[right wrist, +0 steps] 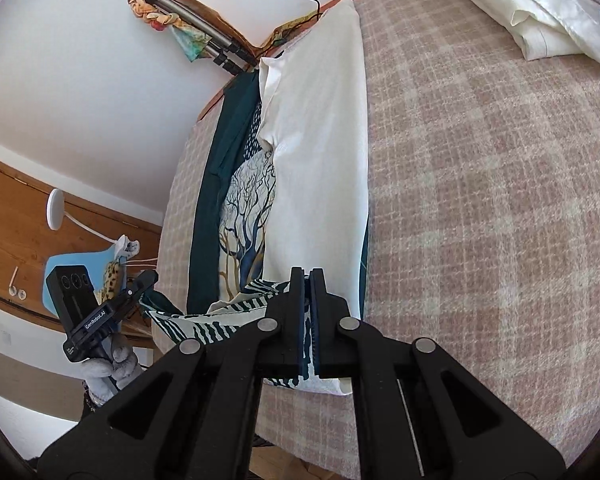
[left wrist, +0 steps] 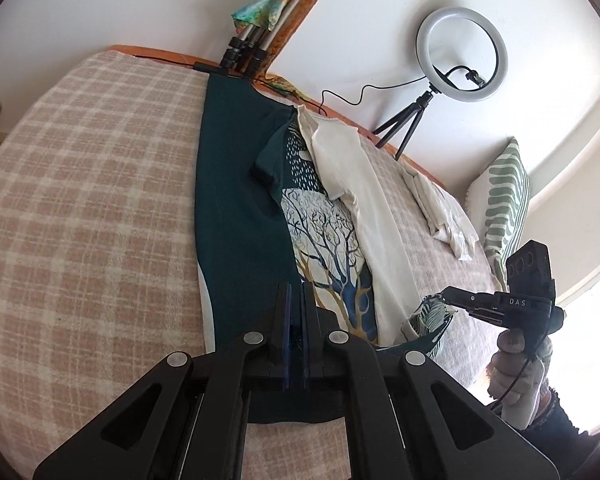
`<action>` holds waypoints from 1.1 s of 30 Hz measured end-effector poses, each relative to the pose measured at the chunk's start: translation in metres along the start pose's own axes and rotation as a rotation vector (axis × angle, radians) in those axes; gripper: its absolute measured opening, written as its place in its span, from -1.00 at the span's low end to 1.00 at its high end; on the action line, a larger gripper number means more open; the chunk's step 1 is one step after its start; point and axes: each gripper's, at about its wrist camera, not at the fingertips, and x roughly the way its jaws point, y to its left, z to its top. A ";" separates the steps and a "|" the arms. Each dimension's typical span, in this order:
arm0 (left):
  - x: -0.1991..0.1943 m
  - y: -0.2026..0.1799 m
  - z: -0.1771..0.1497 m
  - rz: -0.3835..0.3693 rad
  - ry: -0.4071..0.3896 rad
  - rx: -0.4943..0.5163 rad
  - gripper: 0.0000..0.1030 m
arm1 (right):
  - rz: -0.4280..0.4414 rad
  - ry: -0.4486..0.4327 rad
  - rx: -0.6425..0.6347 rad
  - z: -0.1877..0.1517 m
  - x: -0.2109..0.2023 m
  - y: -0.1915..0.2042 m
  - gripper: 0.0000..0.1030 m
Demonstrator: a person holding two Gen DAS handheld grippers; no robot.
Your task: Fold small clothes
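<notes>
Lengthwise, shirt runs away toward wall; left gripper, right gripper pinch hem.

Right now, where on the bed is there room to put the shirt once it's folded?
Bare checked blanket lies left of the green shirt. Another open patch lies between the shirt's cream side and the white clothes pile. The headboard corner is crowded with tripod legs and a ring light.

A bed under a pink-and-cream checked blanket stands against a white wall. A ring light on a small tripod and a green-striped cushion sit alongside; daylight glares at right.
</notes>
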 end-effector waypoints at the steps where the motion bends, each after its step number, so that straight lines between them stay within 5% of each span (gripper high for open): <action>1: 0.005 0.002 0.006 0.009 -0.003 0.000 -0.95 | -0.015 -0.004 -0.001 0.008 0.004 -0.002 -0.93; 15: 0.031 0.028 0.025 0.100 -0.017 -0.055 -0.88 | -0.039 0.024 0.015 0.040 0.034 -0.016 -0.92; 17: 0.018 0.031 0.024 0.092 -0.042 -0.051 -0.78 | -0.027 0.022 0.004 0.040 0.029 -0.016 -0.79; 21: 0.001 0.030 0.013 0.069 -0.048 -0.021 -0.78 | -0.016 -0.031 -0.043 0.036 0.007 -0.011 -0.14; 26: 0.012 0.021 -0.004 0.063 0.022 0.031 -0.78 | -0.110 -0.041 -0.127 0.024 -0.002 0.000 -0.11; 33: 0.013 0.009 -0.007 0.065 0.026 0.086 -0.78 | -0.085 -0.037 -0.071 0.030 -0.002 -0.014 -0.11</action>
